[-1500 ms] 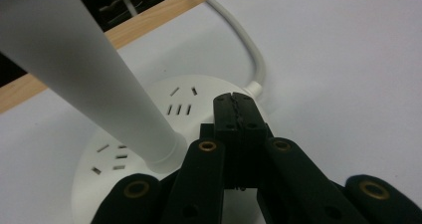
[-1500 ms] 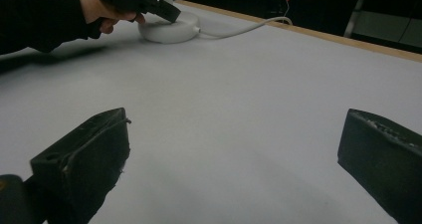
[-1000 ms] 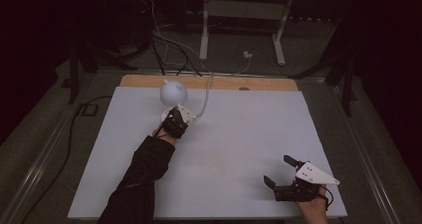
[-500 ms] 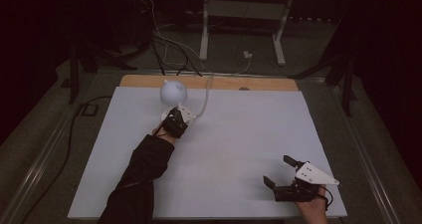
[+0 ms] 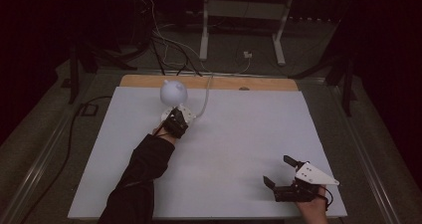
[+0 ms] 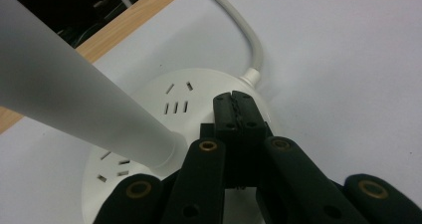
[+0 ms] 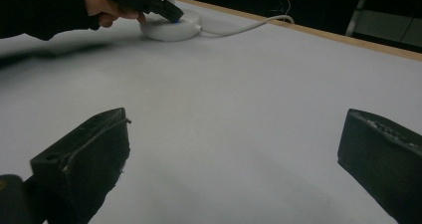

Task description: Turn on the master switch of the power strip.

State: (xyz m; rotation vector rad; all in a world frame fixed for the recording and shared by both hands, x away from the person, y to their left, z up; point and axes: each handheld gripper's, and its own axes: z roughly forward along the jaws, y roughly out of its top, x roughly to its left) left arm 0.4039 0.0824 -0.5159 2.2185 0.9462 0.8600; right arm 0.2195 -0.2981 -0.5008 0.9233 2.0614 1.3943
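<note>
Pressing down on a round white lamp base [image 6: 164, 114], the left gripper [image 6: 234, 104] has its two black jaws brought together with nothing between them, their joined tip resting on the top of the base, seemingly to push a button there. In the right gripper view a small blue glow shows at that tip, so it is probably a switch, though this cannot be confirmed. The base carries socket slots on its top, and a white stem [image 6: 74, 99] rises from it toward a round white lamp head [image 5: 173, 91]. The lamp stands at about eleven o'clock on the white table [image 5: 249, 134], near the far wooden edge, likely so its white cord [image 6: 244, 40] can run off the back at twelve o'clock toward the cables on the floor. A dark sleeve [image 5: 144, 169] reaches up from six o'clock to that spot. The right gripper [image 5: 282, 170] rests low at about five o'clock, well apart from the lamp, jaws spread wide and holding nothing, apparently parked out of the way while the left one works.
</note>
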